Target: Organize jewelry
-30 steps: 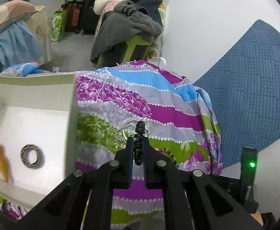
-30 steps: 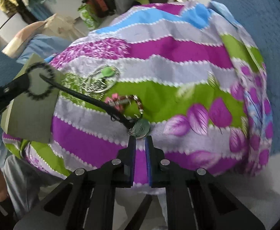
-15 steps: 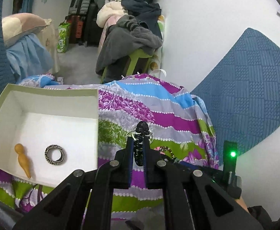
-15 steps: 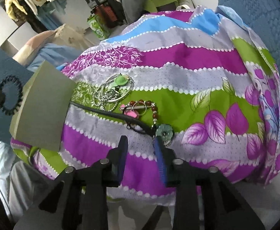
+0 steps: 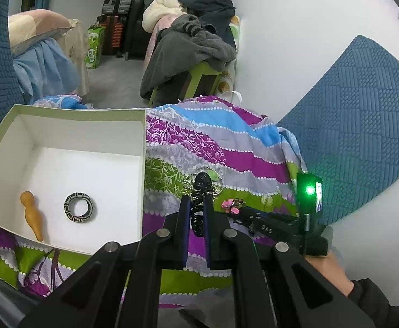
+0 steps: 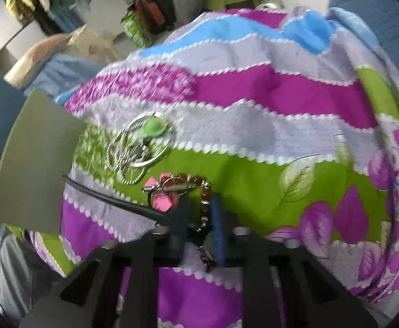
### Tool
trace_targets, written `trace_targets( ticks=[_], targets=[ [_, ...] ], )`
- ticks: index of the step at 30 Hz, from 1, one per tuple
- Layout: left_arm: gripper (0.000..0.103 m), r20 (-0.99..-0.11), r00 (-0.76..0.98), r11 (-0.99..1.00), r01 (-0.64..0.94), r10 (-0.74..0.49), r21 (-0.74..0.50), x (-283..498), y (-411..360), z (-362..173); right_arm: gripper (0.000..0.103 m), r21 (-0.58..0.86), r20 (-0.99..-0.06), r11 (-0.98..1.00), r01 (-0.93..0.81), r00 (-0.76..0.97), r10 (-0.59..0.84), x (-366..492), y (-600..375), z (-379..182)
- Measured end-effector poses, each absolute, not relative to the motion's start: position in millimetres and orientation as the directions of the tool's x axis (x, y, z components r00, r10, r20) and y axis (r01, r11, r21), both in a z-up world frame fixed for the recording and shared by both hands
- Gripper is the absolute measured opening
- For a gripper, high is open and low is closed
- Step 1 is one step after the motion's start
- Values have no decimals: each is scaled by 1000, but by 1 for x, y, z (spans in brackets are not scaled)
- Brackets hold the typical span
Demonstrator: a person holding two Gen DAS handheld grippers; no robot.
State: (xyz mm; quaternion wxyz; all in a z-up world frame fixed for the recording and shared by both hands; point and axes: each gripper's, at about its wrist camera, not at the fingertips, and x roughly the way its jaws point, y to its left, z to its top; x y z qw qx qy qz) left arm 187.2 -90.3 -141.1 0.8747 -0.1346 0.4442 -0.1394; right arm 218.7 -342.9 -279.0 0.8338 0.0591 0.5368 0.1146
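Beside the box, the left claw still pinches the black coil. The right claw, shut a second ago, has spread and dropped around the beads, promising a second pickup.

Faint white "045", possibly, on the right gripper body; nothing else legible.

The bedspread looks like soft printed cloth; the box matt white card; the chain shiny metal; the bracelet glossy red beads
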Motion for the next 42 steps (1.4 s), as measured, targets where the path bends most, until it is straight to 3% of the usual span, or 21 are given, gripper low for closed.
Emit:
trace_targets(
  ticks=[18,42],
  targets=[
    [7,-700,600,910,133,-389,-392,181,-80,-114,6,266,-775,947,-179,545,320,192,-336,-196],
    [7,-639,677,919,148,-364,-366,175,-44,-15,5,176,-671,958,-228,684,286,172,-297,-43]
  ],
)
